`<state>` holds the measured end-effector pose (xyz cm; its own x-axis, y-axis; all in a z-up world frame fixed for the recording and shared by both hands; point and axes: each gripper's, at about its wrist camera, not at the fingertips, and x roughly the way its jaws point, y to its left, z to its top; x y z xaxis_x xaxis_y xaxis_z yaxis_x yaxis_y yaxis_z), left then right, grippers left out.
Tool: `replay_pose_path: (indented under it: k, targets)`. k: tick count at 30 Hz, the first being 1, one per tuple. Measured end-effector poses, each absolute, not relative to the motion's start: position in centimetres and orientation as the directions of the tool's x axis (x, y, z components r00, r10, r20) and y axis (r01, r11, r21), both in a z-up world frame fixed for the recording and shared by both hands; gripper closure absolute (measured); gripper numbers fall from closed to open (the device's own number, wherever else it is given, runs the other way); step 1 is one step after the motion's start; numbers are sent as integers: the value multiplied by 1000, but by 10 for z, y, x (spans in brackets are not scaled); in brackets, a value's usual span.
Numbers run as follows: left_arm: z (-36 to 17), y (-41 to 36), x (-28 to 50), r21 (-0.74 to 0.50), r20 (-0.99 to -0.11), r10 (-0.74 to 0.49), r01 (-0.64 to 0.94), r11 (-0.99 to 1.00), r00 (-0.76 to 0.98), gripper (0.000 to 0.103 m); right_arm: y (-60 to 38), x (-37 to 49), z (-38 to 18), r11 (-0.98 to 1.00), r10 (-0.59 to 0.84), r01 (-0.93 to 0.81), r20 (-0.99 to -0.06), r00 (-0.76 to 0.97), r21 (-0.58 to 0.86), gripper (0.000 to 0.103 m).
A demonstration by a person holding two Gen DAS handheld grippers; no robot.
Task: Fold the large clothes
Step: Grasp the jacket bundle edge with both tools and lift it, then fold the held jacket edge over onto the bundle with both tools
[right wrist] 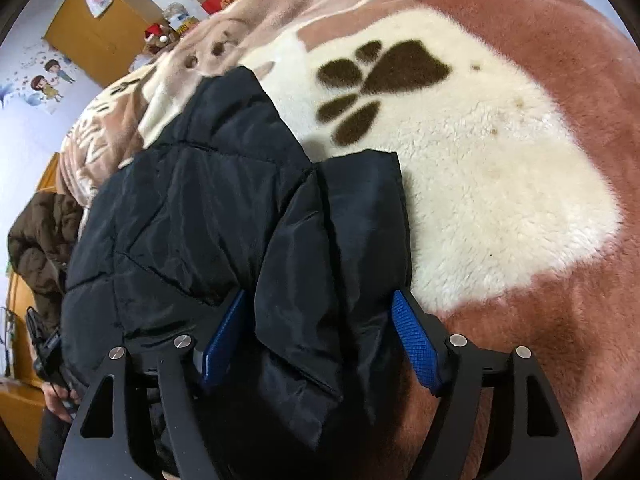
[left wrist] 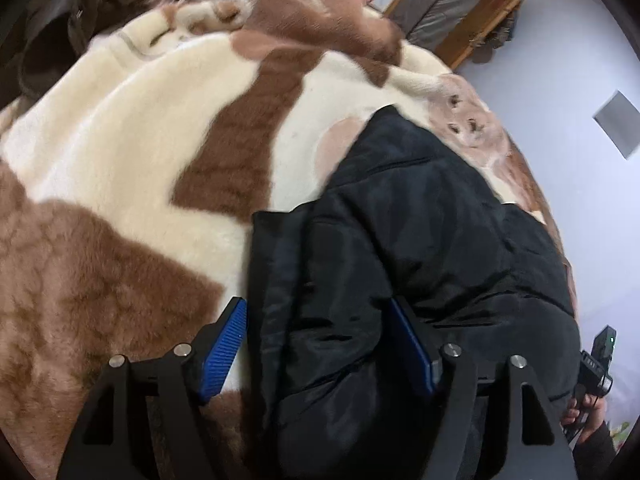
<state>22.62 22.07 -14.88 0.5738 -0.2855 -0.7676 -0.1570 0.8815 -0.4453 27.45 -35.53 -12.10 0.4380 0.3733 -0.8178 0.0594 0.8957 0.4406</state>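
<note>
Item: black padded jacket (right wrist: 224, 208), lying on the paw-print blanket (right wrist: 500, 168) of the bed, partly folded, one flap laid over its body; further folds probably remain.

Left gripper (left wrist: 320, 348): fingers wide apart, astride the jacket's edge, gripping nothing.

Right gripper (right wrist: 320, 344): fingers wide apart, astride the flap, not clamping it.

Left view only: wooden rack (left wrist: 460, 12) beyond the jacket. Right view only: brown coat (right wrist: 40, 240) beside the jacket.

Jacket (left wrist: 420, 248) on blanket (left wrist: 120, 140), folded into bundle. Left gripper (left wrist: 320, 344) straddling jacket's left edge, right gripper (right wrist: 320, 340) straddling its right flap, pads apart from fabric. Wooden cabinet (right wrist: 96, 28) beyond blanket, far left in right view.
</note>
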Motion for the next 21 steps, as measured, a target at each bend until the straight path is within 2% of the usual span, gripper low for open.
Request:
replay_pose_path:
  k: [4,8,12,16,21]
  targets:
    - [-165,227,229,-492,-761,-328,-170,854,560,25,-362,279,-133,861,433,62,-793,429,505,29]
    - [-186,234,233,-572,-735,-388,-202,795,556,18,-362,288,-141,854,454,47,-785,421,519,23]
    - [-183,227,238,-534,-756,-366,-188,824,543,17,-360,291,-143,858,449,46,-789,421,512,22]
    - [-180,220,235,-520,-763,-352,-190,833,543,20,-352,280,-132,875,429,18,-794,432,483,44]
    - [-187,216,240,-528,-764,-372,-180,830,528,20,-349,291,-139,880,425,20,-807,410,474,44]
